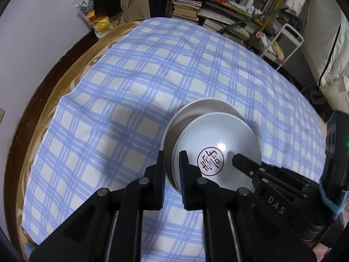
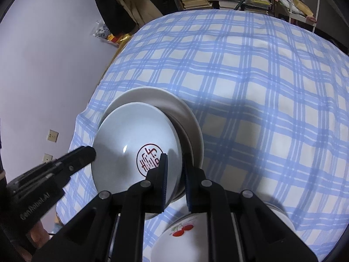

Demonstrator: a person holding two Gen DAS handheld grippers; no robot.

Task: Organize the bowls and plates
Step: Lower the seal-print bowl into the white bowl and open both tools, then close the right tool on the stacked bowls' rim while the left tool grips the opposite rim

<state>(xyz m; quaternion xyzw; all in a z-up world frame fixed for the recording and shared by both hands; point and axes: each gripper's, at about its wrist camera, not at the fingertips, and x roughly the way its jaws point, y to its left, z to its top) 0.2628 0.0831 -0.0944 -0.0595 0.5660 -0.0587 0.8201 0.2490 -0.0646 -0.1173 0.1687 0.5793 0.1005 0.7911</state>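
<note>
Lower centre of the left wrist view: the left gripper straddles the near-left rim of the bowl, one finger outside the wall and one inside, jaws narrowed onto the rim so that it appears clamped. This bowl, with a red seal mark on its floor, hangs above and partly over a plate lying on the checked cloth. At lower right the right gripper reaches the bowl's opposite rim.

Lower centre of the right wrist view: the right gripper likewise straddles the bowl, one finger inside beside the seal mark, the other outside, jaws near closed on the wall. The plate shows behind and beneath. The left gripper touches the rim at left. A cherry-printed bowl sits at the bottom edge.

Step judged in hand: a two-gripper carry of the bowl for stacking on the plate. The next move calls for centring it over the plate, level descent, then parting both jaws together.
</note>
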